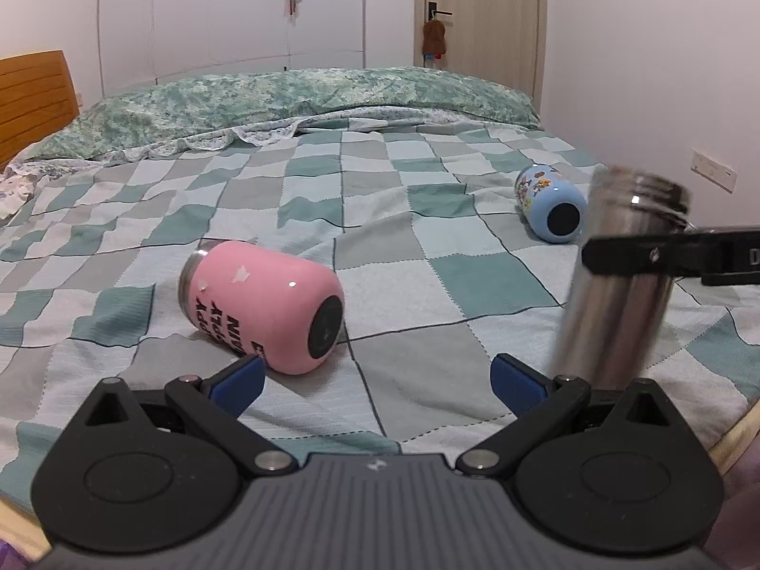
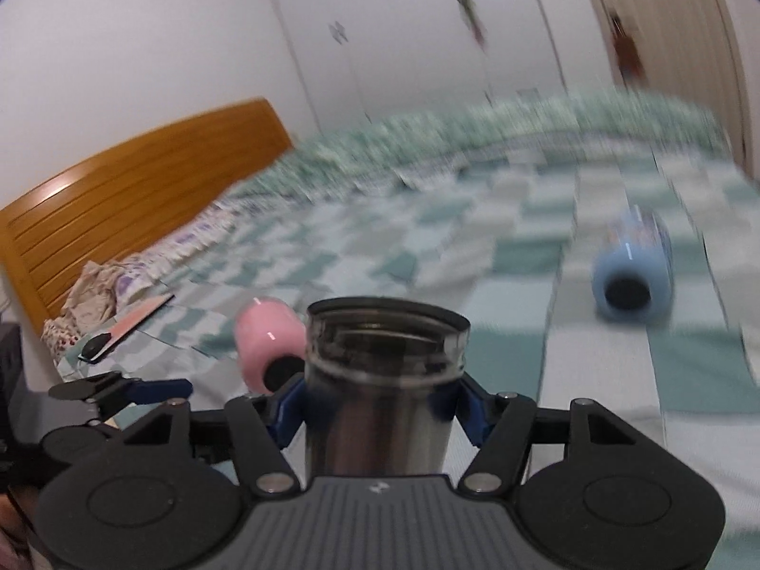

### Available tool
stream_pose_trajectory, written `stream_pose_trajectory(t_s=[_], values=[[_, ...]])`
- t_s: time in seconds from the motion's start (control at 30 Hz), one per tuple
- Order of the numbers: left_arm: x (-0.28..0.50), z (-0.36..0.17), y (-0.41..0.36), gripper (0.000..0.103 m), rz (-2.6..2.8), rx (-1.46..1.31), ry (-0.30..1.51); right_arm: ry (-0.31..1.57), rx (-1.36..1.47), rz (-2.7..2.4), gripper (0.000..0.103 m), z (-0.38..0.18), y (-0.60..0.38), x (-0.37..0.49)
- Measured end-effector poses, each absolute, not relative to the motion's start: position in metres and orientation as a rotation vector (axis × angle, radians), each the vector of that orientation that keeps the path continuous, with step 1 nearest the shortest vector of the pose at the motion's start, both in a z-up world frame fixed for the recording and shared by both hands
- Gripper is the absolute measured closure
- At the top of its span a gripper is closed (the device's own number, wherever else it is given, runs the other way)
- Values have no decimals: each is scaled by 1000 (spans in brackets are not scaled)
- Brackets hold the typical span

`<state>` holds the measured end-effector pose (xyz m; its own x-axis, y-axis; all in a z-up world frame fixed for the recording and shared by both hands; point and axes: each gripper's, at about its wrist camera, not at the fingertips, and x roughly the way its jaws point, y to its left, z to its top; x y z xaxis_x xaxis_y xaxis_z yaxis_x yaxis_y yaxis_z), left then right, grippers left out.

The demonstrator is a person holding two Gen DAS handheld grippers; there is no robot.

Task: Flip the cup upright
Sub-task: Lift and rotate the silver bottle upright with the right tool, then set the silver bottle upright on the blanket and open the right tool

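A steel cup [image 2: 380, 380] stands nearly upright, mouth up, between the fingers of my right gripper [image 2: 380, 408], which is shut on it. In the left wrist view the steel cup [image 1: 617, 294] is at the right, tilted slightly, held just above or on the bed by the right gripper [image 1: 665, 256]. A pink cup [image 1: 266, 304] lies on its side on the checkered bedspread, just beyond my left gripper [image 1: 375, 380], which is open and empty. A blue cup [image 1: 551, 209] lies on its side farther right. The pink cup [image 2: 270, 342] and blue cup [image 2: 631, 275] also show in the right wrist view.
The checkered bedspread [image 1: 380, 237] covers the bed. A folded green quilt [image 1: 285, 104] lies along the far side. A wooden headboard [image 2: 118, 199] is at the left, with a flat pink object [image 2: 133, 318] near it. The bed's edge [image 1: 736, 432] is at the lower right.
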<state>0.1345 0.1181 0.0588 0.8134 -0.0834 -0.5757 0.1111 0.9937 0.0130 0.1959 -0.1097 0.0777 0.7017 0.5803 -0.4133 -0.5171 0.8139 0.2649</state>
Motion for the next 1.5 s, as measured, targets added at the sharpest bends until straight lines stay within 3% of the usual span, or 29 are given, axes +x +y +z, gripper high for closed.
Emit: stream_pose_trajectory(t_s=[0.23, 0.67, 1.1, 1.17, 1.23, 1.3, 1.5], values=[[134, 63, 129, 0, -54, 38, 606, 277, -89, 592, 40, 89, -73, 186], [138, 52, 136, 0, -15, 35, 626, 233, -143, 569, 40, 42, -51, 193], [139, 49, 133, 0, -17, 39, 631, 199, -126, 577, 40, 38, -57, 185], [136, 51, 132, 0, -19, 38, 624, 189, -109, 575, 33, 42, -62, 182], [132, 53, 130, 0, -22, 36, 612, 171, -92, 576, 17, 48, -71, 176], [125, 56, 126, 0, -37, 34, 588, 154, -78, 577, 16, 53, -83, 168], [90, 59, 89, 0, -85, 33, 457, 131, -66, 528, 0, 54, -132, 126]])
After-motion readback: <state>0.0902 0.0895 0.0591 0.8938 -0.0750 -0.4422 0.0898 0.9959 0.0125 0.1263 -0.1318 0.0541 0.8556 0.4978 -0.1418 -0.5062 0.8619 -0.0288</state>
